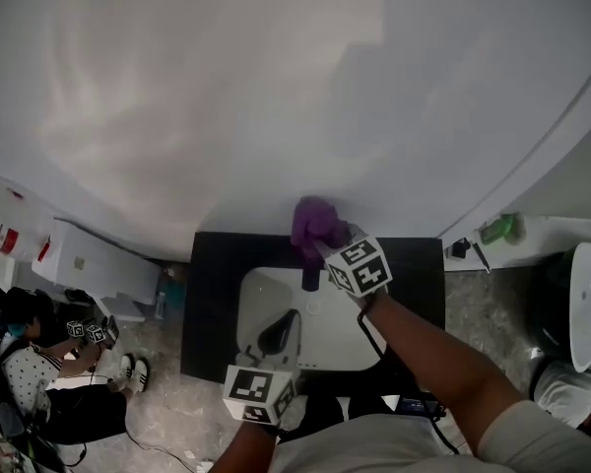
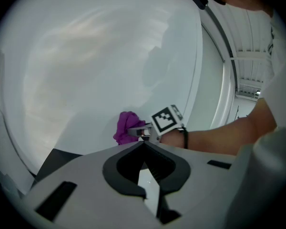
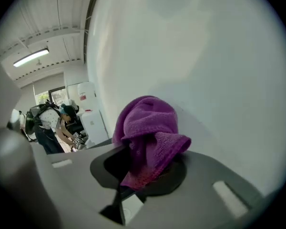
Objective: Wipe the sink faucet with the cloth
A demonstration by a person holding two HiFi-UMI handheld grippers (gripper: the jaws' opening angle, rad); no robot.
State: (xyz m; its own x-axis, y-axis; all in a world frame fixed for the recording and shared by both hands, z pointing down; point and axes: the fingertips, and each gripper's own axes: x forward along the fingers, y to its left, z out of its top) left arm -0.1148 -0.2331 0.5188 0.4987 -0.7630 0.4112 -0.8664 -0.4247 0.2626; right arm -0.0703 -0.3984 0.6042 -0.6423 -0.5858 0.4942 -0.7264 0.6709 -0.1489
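Right claw [image 3: 142,178] tight around cloth [image 3: 150,128] (purple)

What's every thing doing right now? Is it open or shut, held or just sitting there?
purple cloth: bunched up and gripped, not lying flat.
right gripper: fingers shut on the purple cloth.
left gripper: fingers shut, nothing between them.
faucet: just below the purple cloth in the head view, no water seen running.
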